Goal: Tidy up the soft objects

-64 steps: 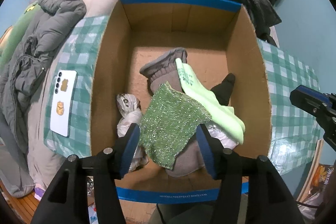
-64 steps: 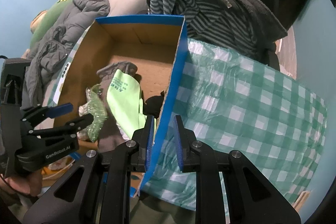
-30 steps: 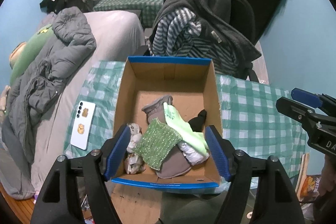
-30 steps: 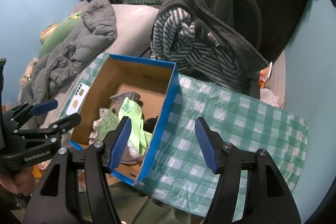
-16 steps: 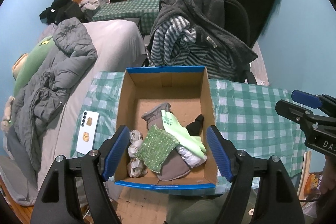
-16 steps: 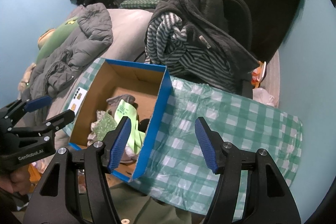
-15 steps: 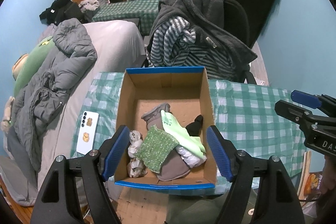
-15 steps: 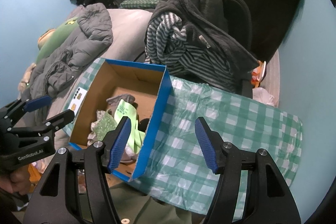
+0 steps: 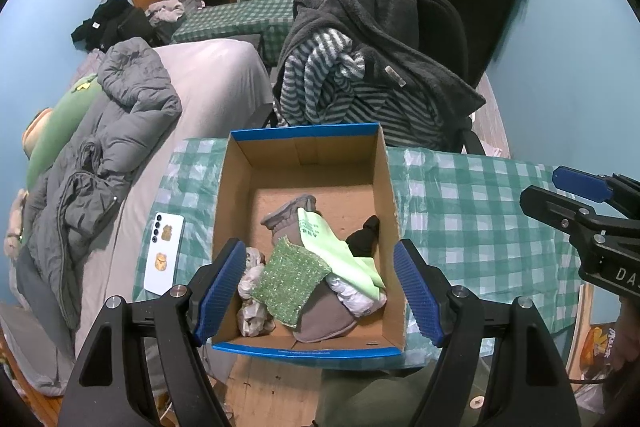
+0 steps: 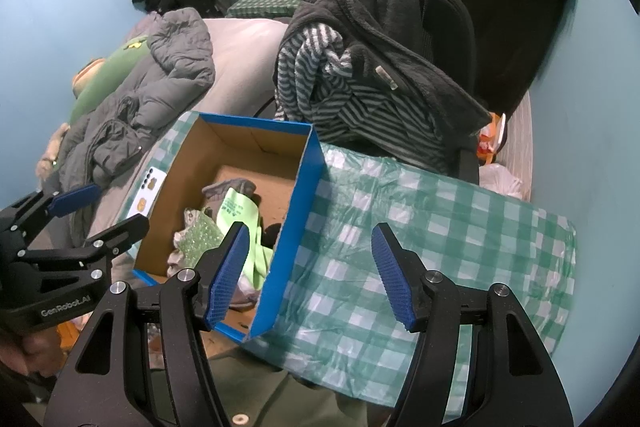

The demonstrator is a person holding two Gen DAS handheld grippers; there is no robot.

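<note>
So both claws are held wide apart with nothing gripped: left claw (image 9: 320, 291), right claw (image 10: 310, 275). Soft stuff is piled in the cardboard box (image 9: 384, 195) on the checkered surface (image 9: 472, 211).

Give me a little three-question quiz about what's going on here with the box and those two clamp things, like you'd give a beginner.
1. True or false: the left gripper is clamped on the sparkly green cloth.
2. What lies on the checked tablecloth left of the cardboard box? A) white phone B) mug C) book
3. Fill in: the right gripper holds ____.

Key: 1 false, its jaws are open above the box. 2 A, the white phone. 3 nothing; its jaws are open.
</note>
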